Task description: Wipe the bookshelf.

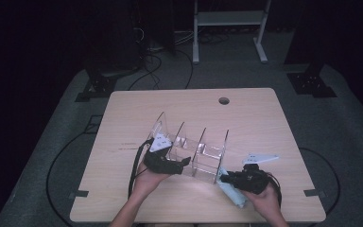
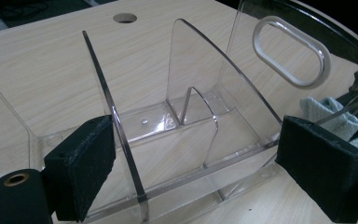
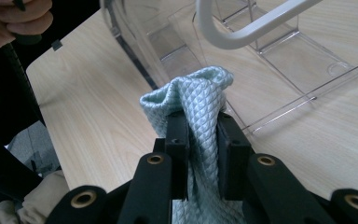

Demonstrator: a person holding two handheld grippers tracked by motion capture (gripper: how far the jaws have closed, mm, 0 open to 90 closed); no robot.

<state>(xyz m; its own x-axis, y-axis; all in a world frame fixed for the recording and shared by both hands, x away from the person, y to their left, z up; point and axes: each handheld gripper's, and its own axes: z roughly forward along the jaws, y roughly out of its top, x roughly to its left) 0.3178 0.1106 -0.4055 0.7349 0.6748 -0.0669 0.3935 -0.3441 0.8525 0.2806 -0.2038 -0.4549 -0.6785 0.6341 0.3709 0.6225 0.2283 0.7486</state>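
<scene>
Centrally on the wooden counter (image 1: 264, 118): clear plastic organizer (image 1: 194, 153) with upright dividers, long side toward the person, oval handle cut-out in its end wall. Left gripper (image 1: 185, 161) at the near left part of the organizer, jaws open wide in the left gripper view, straddling the near rim and one thin divider (image 2: 116, 126); pads not pressing on the plastic as far as visible. Left hand (image 1: 146, 177) behind it, cable looping off toward the counter's left edge. Right gripper (image 1: 223, 178) at the organizer's near right corner, jaws clamped on a pale blue-green cloth (image 3: 193, 105); waffle texture clear in the right gripper view, fabric bunched above the pads and hanging below them. Cloth end just beside the organizer's end wall; touching or not, cannot tell. From above, rest of the cloth (image 1: 231, 194) trailing on the counter beneath the right hand (image 1: 264, 198), near the front edge. Round cable hole (image 1: 224, 100) near the far edge of the counter, well apart from the work.
</scene>
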